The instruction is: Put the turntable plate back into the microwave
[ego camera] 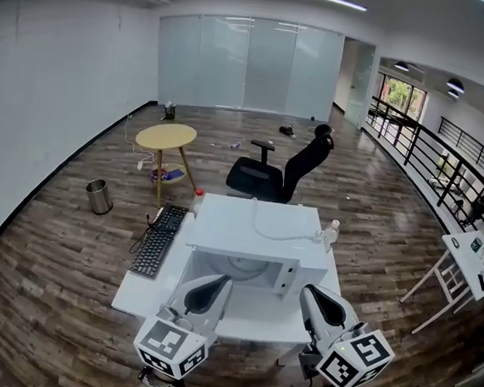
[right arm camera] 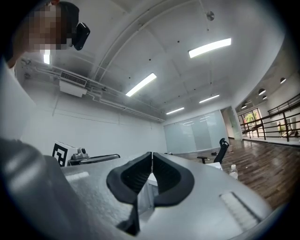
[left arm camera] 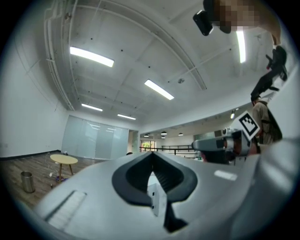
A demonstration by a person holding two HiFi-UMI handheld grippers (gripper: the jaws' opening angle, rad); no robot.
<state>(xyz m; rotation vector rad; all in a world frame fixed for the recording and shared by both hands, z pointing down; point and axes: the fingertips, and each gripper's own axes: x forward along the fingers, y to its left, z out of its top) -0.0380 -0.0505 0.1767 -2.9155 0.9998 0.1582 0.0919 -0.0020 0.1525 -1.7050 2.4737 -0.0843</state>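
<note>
Left tongs (ego camera: 219, 281) and right tongs (ego camera: 309, 290) pressed together, empty; microwave (ego camera: 255, 232) on table (ego camera: 134, 295) beyond

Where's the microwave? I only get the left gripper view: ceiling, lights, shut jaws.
Observer: The microwave sits on the white table, just ahead of the left gripper, open front facing you.
Operator: Plate in yet?
Observer: A round pale shape shows in the cavity; likely the plate, but I can't be sure.
Operator: Right gripper holding anything?
Observer: No, the right gripper is shut and empty.
</note>
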